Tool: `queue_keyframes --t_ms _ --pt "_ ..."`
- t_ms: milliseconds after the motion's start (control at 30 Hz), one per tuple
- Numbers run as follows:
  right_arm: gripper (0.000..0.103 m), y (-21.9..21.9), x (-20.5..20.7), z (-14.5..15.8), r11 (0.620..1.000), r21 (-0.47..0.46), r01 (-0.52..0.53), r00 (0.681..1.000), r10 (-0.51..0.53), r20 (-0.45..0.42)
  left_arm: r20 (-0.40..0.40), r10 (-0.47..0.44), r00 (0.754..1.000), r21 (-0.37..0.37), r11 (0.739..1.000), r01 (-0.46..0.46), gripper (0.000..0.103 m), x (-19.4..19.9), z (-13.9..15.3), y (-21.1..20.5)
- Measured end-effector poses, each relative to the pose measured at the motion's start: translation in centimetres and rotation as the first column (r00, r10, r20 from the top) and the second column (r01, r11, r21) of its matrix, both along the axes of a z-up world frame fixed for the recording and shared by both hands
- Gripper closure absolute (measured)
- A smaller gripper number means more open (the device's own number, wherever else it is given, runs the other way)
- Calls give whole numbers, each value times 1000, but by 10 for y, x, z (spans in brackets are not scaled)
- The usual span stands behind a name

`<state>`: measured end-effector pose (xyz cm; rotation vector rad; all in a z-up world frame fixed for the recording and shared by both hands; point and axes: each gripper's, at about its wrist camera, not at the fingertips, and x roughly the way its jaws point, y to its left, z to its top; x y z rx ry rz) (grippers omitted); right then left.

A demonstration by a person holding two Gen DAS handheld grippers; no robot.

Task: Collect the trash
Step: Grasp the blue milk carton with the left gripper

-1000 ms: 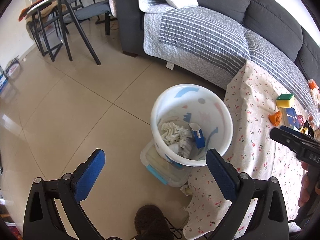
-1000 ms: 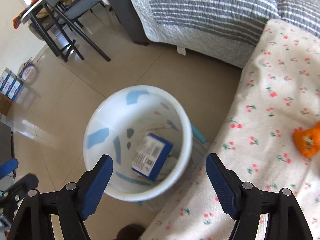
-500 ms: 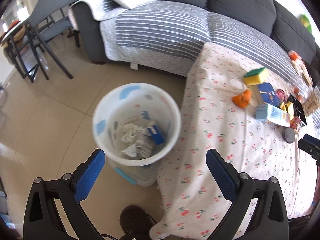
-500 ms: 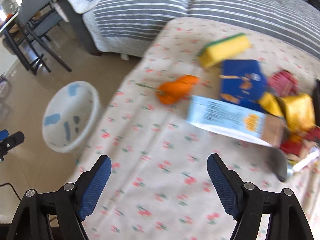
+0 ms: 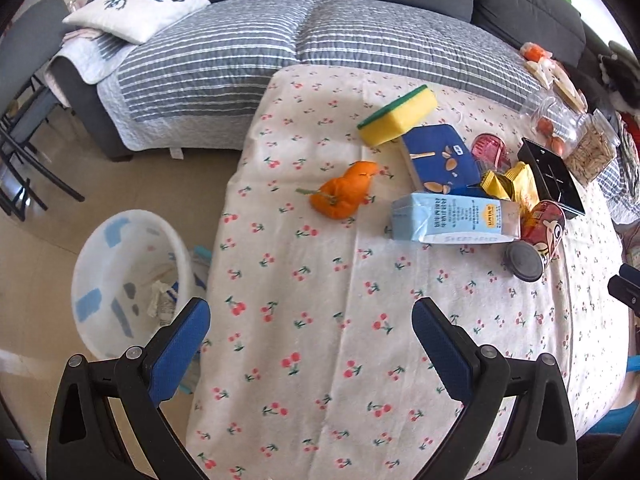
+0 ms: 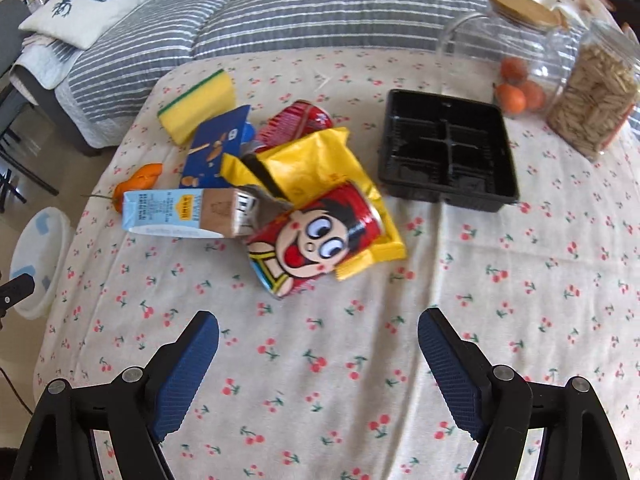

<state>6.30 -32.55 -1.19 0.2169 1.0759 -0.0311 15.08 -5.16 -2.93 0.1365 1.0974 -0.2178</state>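
Note:
A heap of trash lies on the cherry-print tablecloth [image 6: 320,360]: a red cartoon can [image 6: 316,240], a yellow wrapper [image 6: 312,164], a light blue carton [image 6: 180,212], a blue box [image 6: 216,148], orange peel [image 5: 344,194] and a black plastic tray [image 6: 444,148]. My right gripper [image 6: 318,356] hovers just in front of the can; its jaws are opening and nothing is between them. My left gripper [image 5: 310,340] hangs open and empty over the cloth's near left part. The white bin [image 5: 128,280] stands on the floor left of the table, with crumpled paper inside.
A yellow sponge [image 5: 398,120] lies behind the heap. Two glass jars [image 6: 592,92] stand at the table's far right, one with oranges. A grey sofa with a striped quilt [image 5: 280,52] and a pillow runs along the back. Chair legs [image 5: 24,172] stand at far left.
Both grippers have swung from above the white bin rightward over the table. The bin has slid to the left edge of each view and the trash heap has come into sight.

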Motion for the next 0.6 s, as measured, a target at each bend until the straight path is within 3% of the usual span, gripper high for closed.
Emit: queue_keyframes --t_ms 133,200,300,433,600 --pt "18 -30 -8 -6 999 -16 28 999 -28 -16 8 -21 1000 -47 999 21 1 14 0 -31" --pt "18 -42 -10 -10 999 -21 45 999 -46 -29 29 -76 997 -71 994 78 1 20 5 -47" --pt "18 -60 -14 -15 997 -27 69 997 -70 -43 73 -212 974 -44 975 216 1 32 8 -76" --pt "18 -76 -18 -18 996 -31 85 995 -87 -57 70 -432 899 57 902 429 1 39 4 -110" --pt "18 -84 -20 -19 996 -34 83 994 -85 -63 -10 -589 808 160 797 583 2 32 -16 -137"
